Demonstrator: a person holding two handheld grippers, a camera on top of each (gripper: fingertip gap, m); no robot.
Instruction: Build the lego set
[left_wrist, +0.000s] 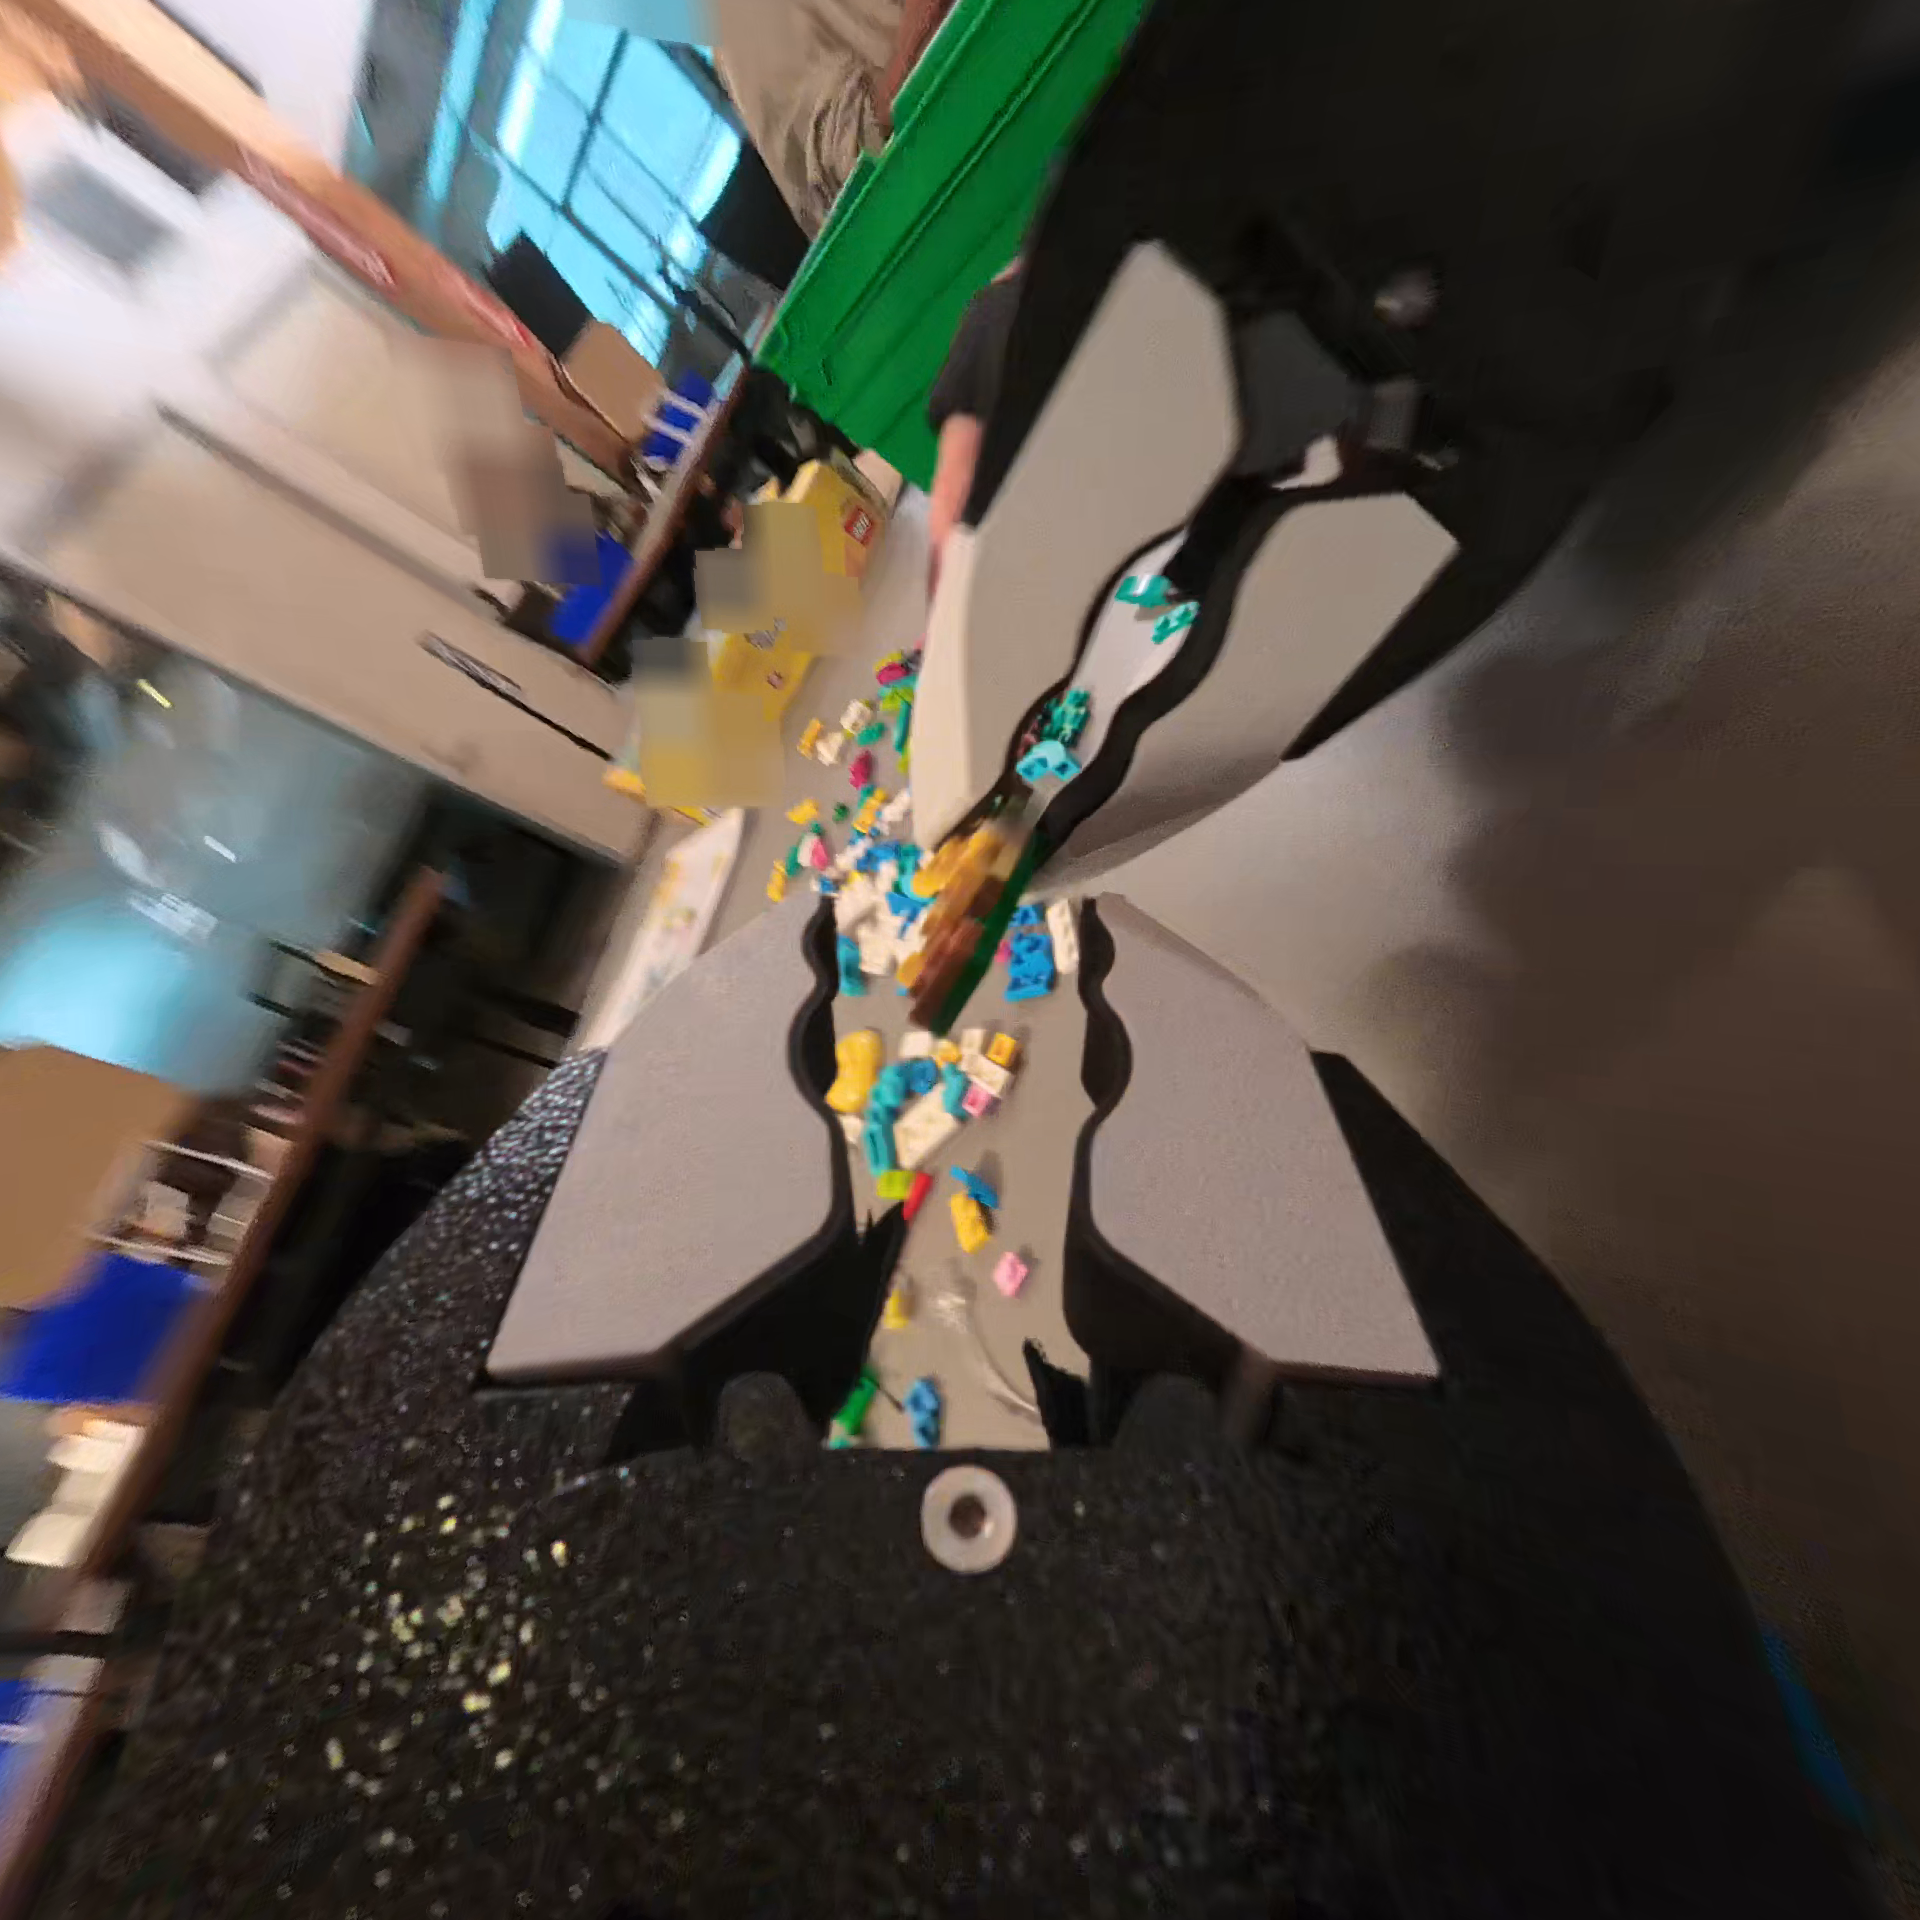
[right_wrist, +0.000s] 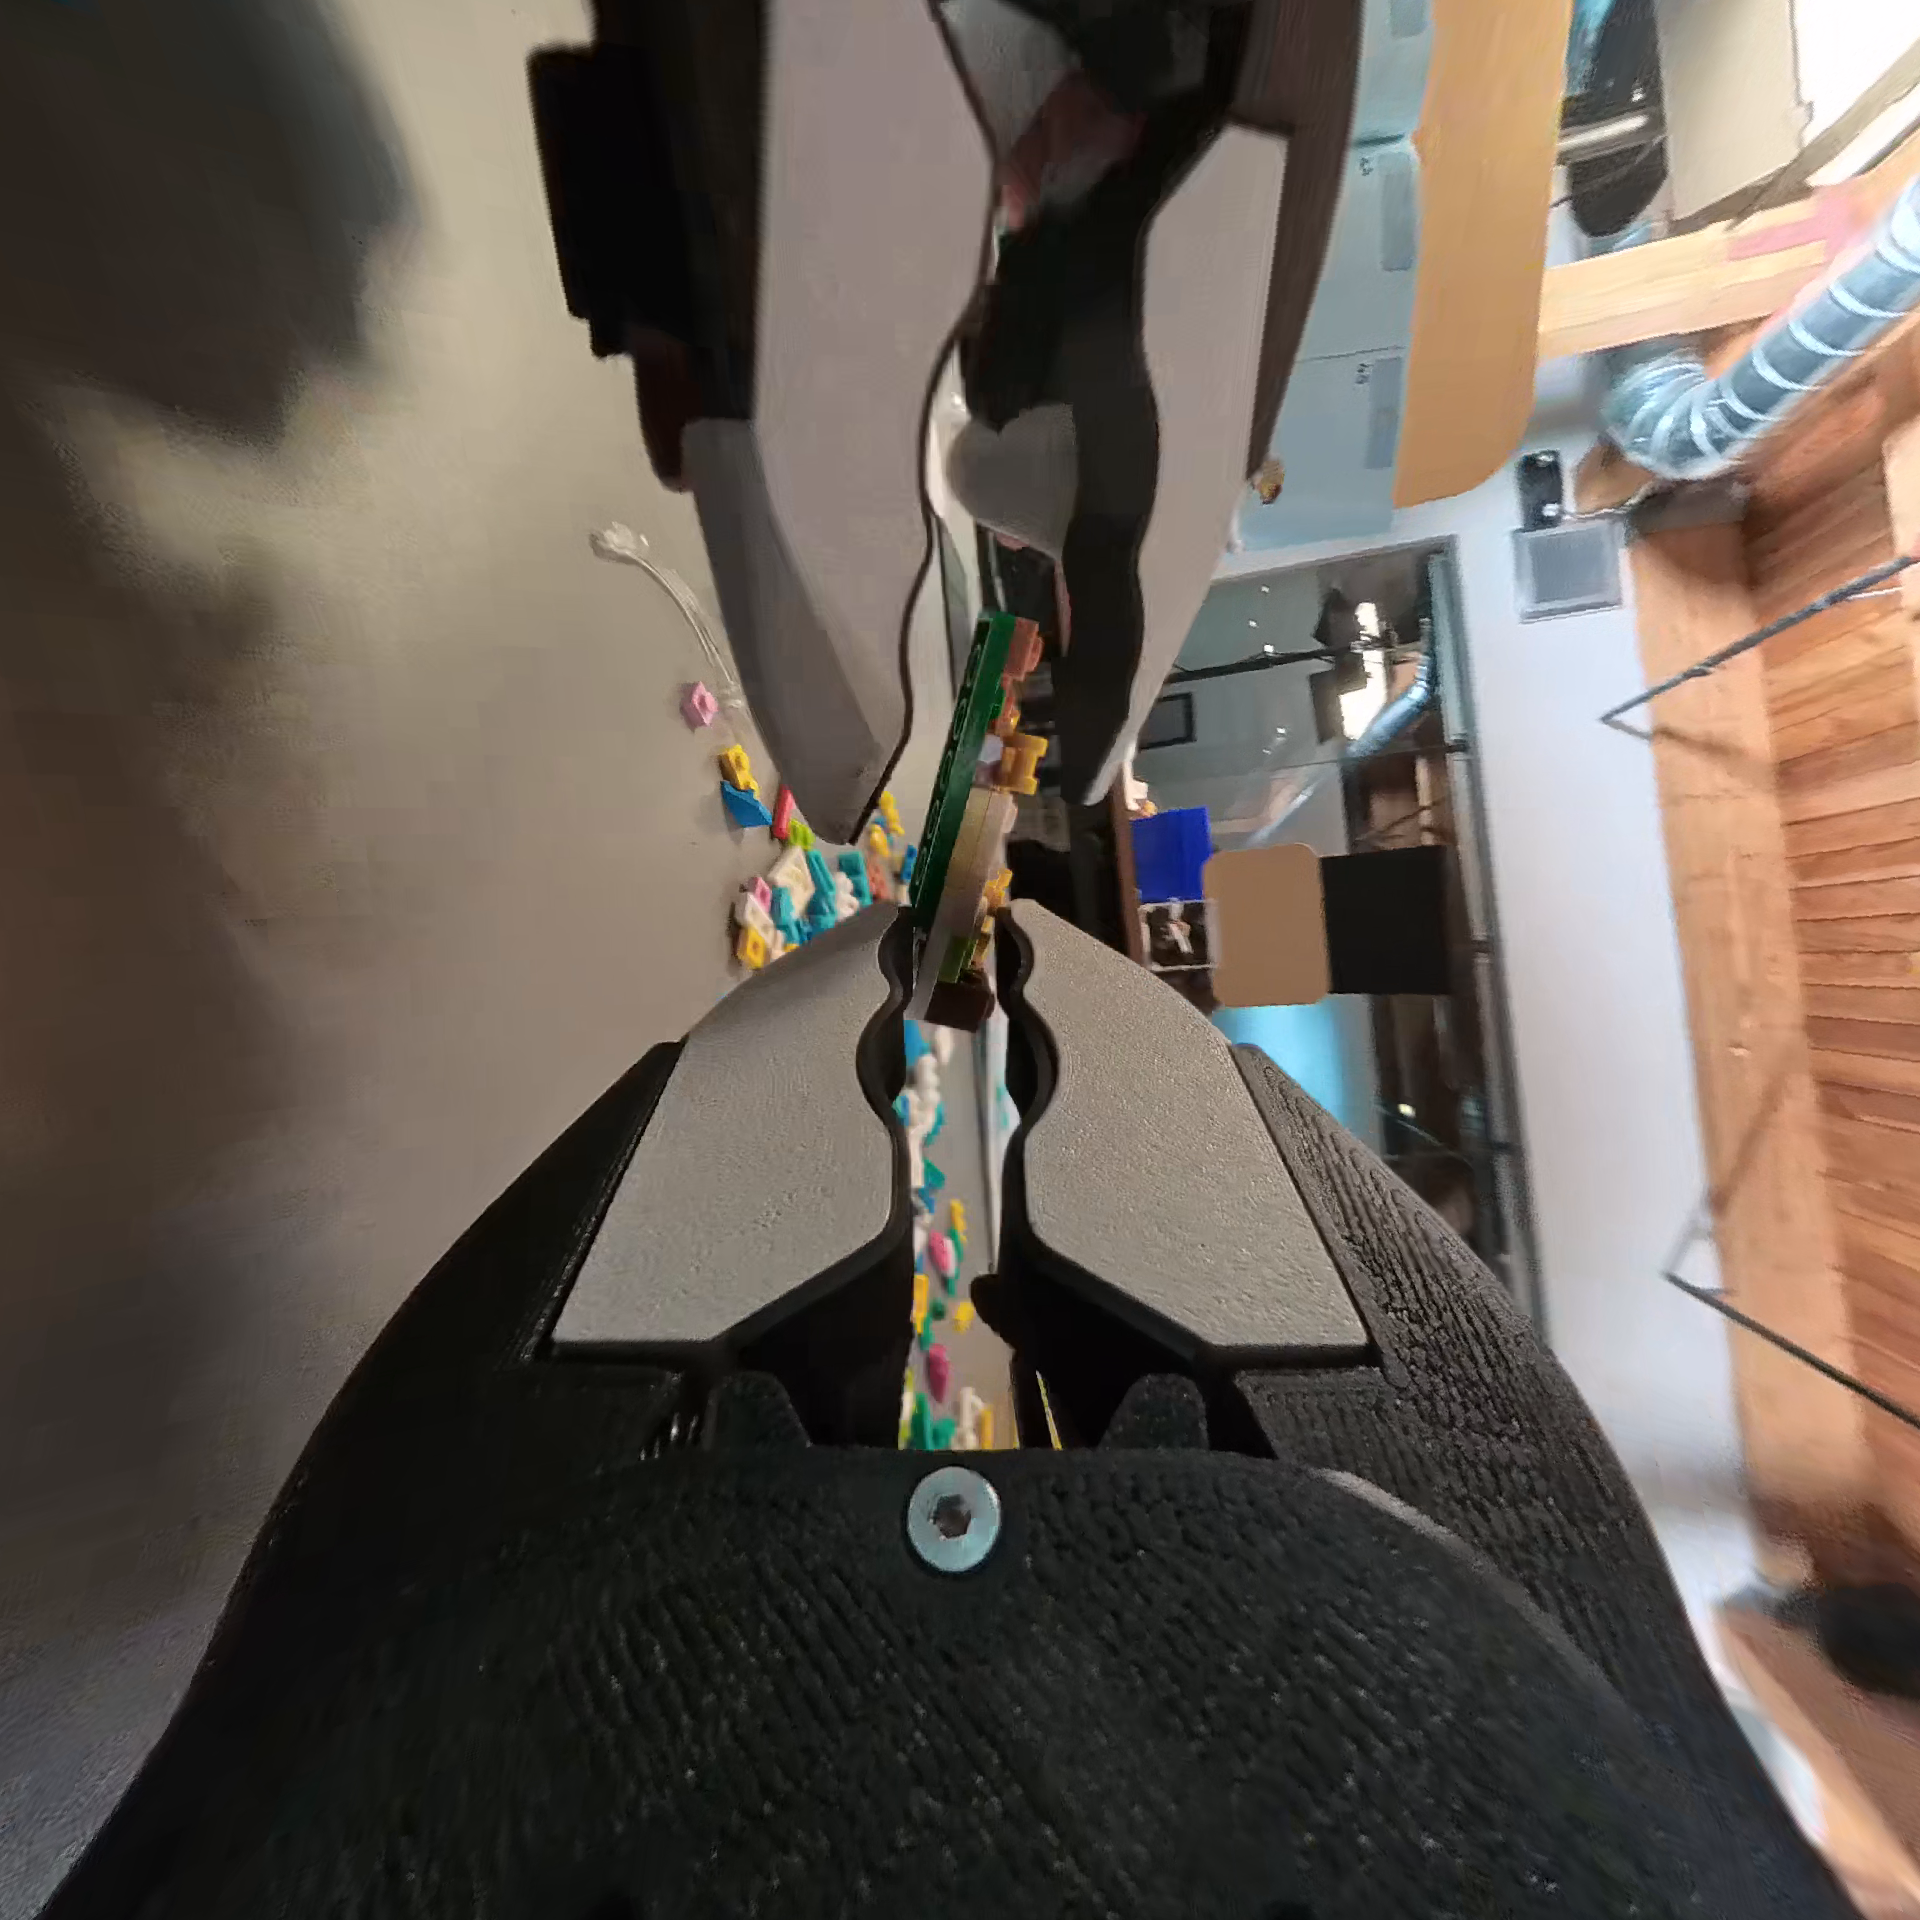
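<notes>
A small lego build, a green plate with brown and yellow bricks on it, is held up above the grey table. My right gripper is shut on the lower end of the build. It enters the left wrist view from the upper right. My left gripper is open, with its fingers on either side of the build and a gap on each side. In the right wrist view it comes down from the top. Loose bricks in many colours lie on the table below.
More loose bricks and a pink brick lie on the table beside a clear plastic strip. A yellow box, a green bin and a white booklet stand at the far side.
</notes>
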